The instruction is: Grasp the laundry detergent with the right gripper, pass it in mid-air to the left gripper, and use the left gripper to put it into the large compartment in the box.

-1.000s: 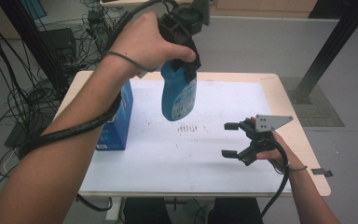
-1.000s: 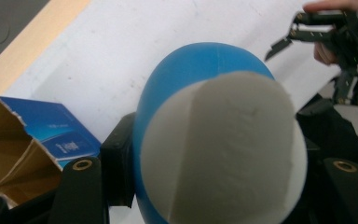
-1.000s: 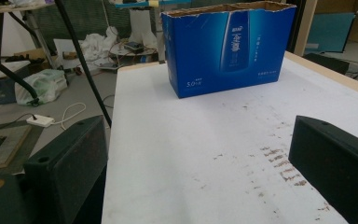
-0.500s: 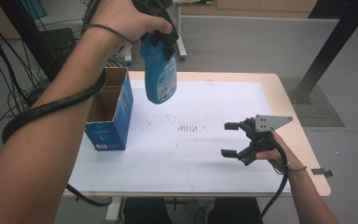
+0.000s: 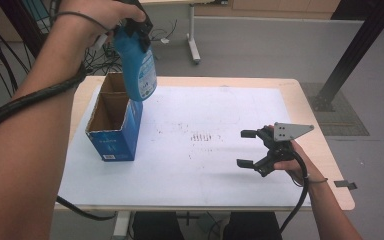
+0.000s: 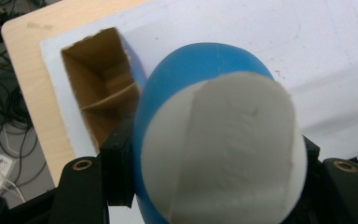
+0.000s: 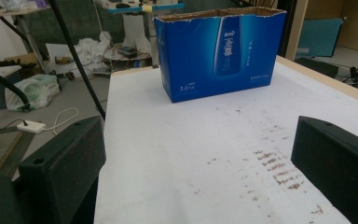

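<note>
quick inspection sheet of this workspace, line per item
surface: wooden table under a white sheet with brown marks.
job's things: blue bottle held up above the open blue carton; a cardboard divider splits the carton.
clutter: nothing seen on the table.
grippers: left gripper shut on the bottle; right gripper open, empty, low over the sheet.
cables: one trails along each forearm; a tangle on the floor at left.
surroundings: grey floor, black stand post, another table's leg behind.

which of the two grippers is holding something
The left gripper, raised over the open blue box, is clamped on the blue bottle. The right gripper rests low by the table, jaws apart with nothing between them.
</note>
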The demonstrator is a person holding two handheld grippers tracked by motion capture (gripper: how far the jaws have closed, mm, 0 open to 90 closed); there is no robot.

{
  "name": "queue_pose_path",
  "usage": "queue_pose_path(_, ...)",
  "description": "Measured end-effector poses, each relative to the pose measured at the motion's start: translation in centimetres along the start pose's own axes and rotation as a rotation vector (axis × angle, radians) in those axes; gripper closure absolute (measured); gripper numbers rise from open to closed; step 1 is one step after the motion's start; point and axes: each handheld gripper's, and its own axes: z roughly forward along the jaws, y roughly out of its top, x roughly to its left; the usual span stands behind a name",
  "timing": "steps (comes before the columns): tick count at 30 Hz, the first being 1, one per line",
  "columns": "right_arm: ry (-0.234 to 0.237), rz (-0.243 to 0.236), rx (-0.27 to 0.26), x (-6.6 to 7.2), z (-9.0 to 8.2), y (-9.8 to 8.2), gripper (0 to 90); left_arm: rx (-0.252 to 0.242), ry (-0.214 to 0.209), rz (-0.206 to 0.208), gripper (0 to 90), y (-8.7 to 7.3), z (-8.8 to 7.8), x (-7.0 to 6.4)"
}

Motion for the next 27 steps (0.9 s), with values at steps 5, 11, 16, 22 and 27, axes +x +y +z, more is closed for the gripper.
queue_pose_path(5,-0.003,0.003,-0.003,0.0,0.1,0.0,2.3,0.0,0.022,-0.048,37.4,-0.3,-0.3,1.6)
queue_pose_path(11,-0.002,0.0,-0.003,0.0,0.1,0.0,2.1,0.004,0.022,-0.097,37.4,-0.8,-0.6,3.3)
queue_pose_path(16,0.001,0.001,-0.004,0.0,0.1,-0.1,2.1,0.01,0.03,-0.15,37.3,-1.1,-0.4,4.8)
queue_pose_path(22,0.002,-0.001,-0.007,0.0,0.2,-0.1,2.1,0.013,0.06,-0.206,37.4,-1.4,0.0,6.3)
queue_pose_path(27,0.001,-0.004,-0.01,0.0,0.2,0.0,2.1,0.039,0.075,-0.243,37.3,-1.6,1.1,7.2)
